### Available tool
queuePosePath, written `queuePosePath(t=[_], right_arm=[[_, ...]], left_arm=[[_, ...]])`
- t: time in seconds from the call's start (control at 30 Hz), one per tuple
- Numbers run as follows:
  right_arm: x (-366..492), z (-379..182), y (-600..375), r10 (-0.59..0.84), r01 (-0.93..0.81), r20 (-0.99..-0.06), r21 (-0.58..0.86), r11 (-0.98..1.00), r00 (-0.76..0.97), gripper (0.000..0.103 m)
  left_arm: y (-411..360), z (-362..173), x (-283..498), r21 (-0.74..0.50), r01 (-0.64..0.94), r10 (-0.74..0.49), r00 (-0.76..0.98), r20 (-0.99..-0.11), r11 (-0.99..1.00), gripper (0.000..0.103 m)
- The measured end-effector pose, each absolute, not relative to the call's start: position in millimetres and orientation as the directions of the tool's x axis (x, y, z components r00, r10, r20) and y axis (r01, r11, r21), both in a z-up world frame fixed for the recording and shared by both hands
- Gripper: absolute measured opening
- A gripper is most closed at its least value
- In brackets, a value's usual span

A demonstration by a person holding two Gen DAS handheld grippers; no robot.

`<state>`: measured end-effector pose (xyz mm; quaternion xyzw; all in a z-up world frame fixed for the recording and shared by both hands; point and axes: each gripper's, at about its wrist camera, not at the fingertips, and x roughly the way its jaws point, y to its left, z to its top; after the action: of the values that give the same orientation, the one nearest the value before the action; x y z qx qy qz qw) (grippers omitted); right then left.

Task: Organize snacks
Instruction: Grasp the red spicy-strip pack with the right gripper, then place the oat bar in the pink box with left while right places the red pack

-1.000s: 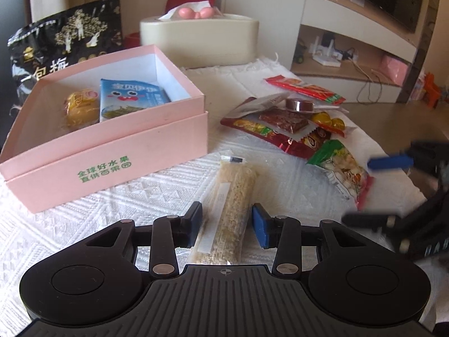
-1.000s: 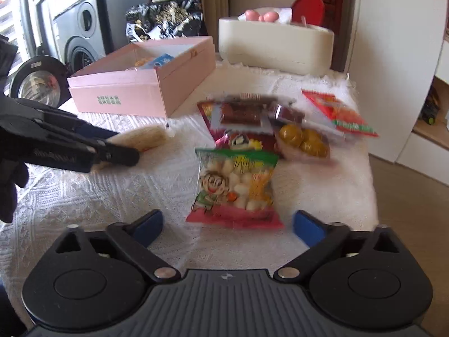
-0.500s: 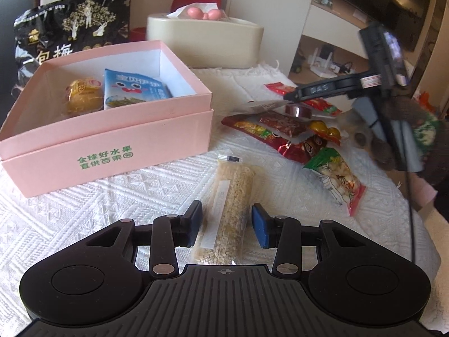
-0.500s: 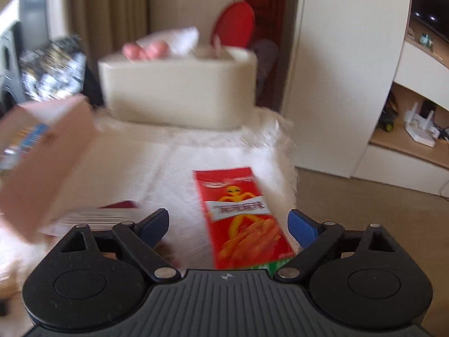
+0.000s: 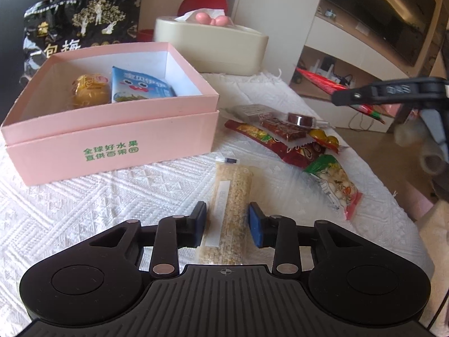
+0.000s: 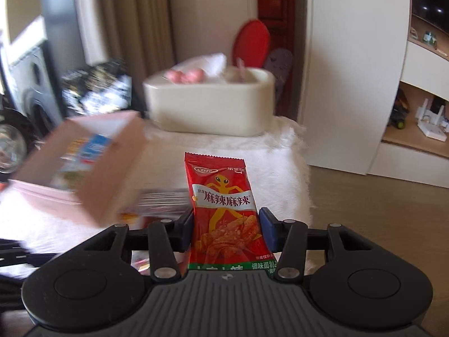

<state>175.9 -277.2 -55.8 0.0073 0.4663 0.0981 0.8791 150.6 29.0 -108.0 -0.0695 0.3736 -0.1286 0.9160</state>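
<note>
Right hand-held gripper [image 6: 226, 231], just closed, clamps red "麻辣麻辣" packet [image 6: 224, 210]; left hand-held gripper [image 5: 228, 224], narrowing, straddles grain bar [image 5: 228, 205] beside pink box [image 5: 112, 129] marked "全球好水果".

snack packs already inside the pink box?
2: a yellow pack at the left and a blue pack beside it in the pink box; others may be hidden.

Pink box [image 5: 112, 151], front wall: green print in two rows, 全球好水果 above 直供百果园.
Black bag [image 5: 81, 33], behind the box: large pale characters 包梅, the rest hidden by the box rim.
Red packet [image 6: 224, 210], white band across the middle: 麻辣麻辣; green strip at the bottom: 调味面制品, partly cut off.
Blue packet [image 5: 140, 90], inside the box: pale characters along its top, too blurred to read.
</note>
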Motion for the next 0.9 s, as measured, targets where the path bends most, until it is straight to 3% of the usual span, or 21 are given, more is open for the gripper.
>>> queuePosePath(t=[0.33,0.53,0.77,0.9], right_arm=[[93,-13,-221,0.326,-0.331,-0.817,0.177,0.927,0.476,0.048],[63,7,-183,0.400,-0.442,-0.787,0.183,0.878,0.470,0.048],[42,45,-161,0.439,-0.517,-0.708,0.120,0.847,0.554,0.048],[42,48,-160,0.430,-0.510,-0.699,0.108,0.853,0.571,0.048]], left_arm=[[43,-88,75,-0.256,0.207,-0.328,0.670,-0.666,0.944,0.036],[79,-51,43,-0.221,0.120,-0.233,0.757,-0.610,0.968,0.036],[119,16,75,-0.223,0.016,-0.114,0.894,-0.433,0.975,0.036],[126,28,136,-0.285,-0.021,-0.111,0.892,-0.439,0.958,0.036]])
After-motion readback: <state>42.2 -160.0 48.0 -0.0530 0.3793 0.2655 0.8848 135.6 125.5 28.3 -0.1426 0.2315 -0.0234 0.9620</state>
